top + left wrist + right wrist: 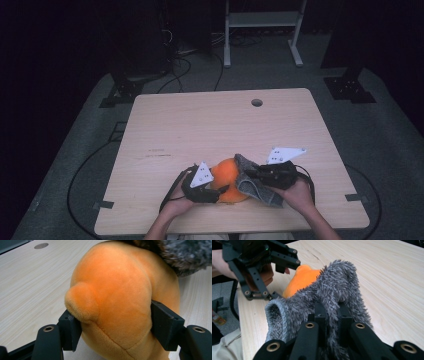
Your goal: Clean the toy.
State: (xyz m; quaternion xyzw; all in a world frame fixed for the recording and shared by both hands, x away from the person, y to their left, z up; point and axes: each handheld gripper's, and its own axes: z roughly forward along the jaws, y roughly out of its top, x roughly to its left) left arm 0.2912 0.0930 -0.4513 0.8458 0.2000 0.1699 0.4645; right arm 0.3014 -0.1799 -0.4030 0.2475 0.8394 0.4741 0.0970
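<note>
We find the orange plush toy [229, 176] resting on the desk [200, 125] at its near edge. The left hand-held gripper [113, 328] clamps the toy's body between both jaws. The right hand-held gripper [329, 315], pressed together, pinches the grey furry cover [337, 285], which lies against the toy's right side. We judge the cover only partly fitted; most of the toy remains bare.

High view looks down over the whole bench [200, 125]; both gripper views sit close, sharing the orange plush [117, 295].
</note>
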